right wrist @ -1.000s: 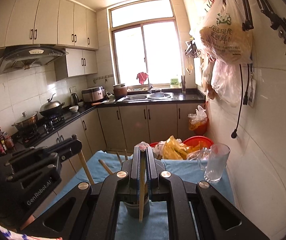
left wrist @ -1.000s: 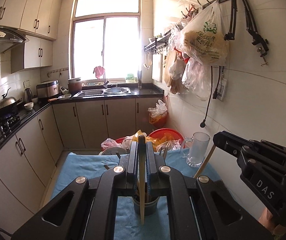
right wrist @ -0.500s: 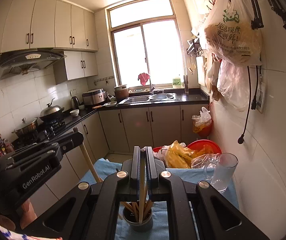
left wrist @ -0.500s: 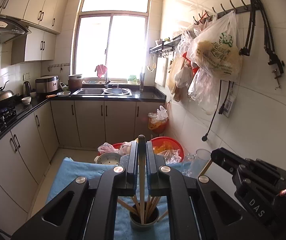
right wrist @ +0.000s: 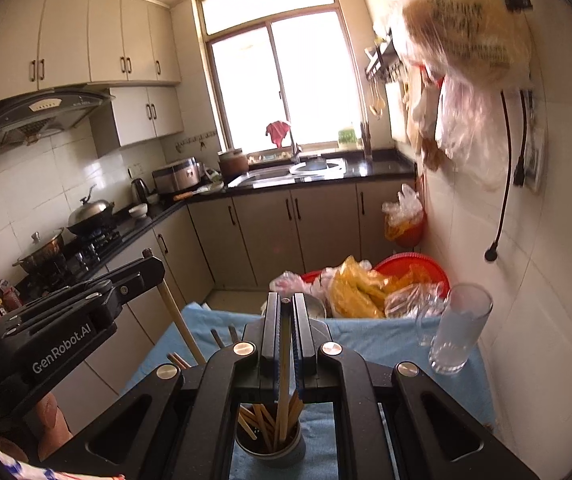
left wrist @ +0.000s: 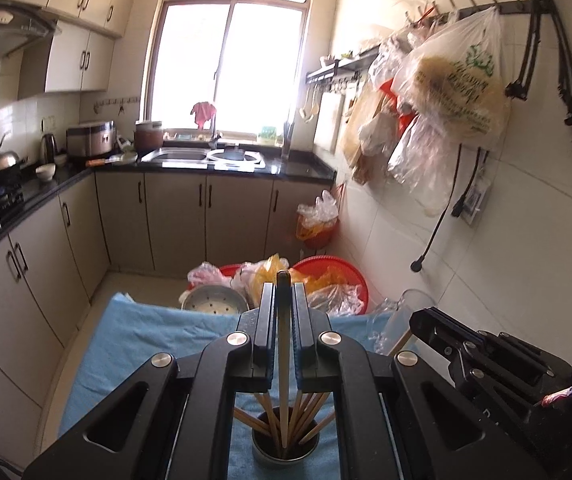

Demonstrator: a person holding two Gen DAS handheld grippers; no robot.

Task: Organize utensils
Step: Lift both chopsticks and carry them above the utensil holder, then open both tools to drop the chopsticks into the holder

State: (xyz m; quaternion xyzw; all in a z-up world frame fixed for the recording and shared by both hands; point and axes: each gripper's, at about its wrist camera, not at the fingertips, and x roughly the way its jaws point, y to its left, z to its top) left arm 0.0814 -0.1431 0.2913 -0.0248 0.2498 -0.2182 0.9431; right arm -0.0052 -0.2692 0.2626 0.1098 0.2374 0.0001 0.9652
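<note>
Left wrist: left claw (left wrist: 283,300) clamps chopstick (left wrist: 281,360) (tip in cup (left wrist: 286,454)).

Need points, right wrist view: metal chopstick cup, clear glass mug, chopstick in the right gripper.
round metal chopstick cup (right wrist: 281,455): right wrist view, front wall below the rim.
clear glass mug (right wrist: 460,330): right wrist view, middle of its body.
wooden chopstick (right wrist: 283,364): right wrist view, shaft between the gripper fingers.

From my seat the cup (right wrist: 268,446) sat on the cloth (right wrist: 370,340) at 6 o'clock, chopsticks (right wrist: 263,420) in it, glass (right wrist: 460,330) at 2, basin (right wrist: 414,270) behind.
</note>
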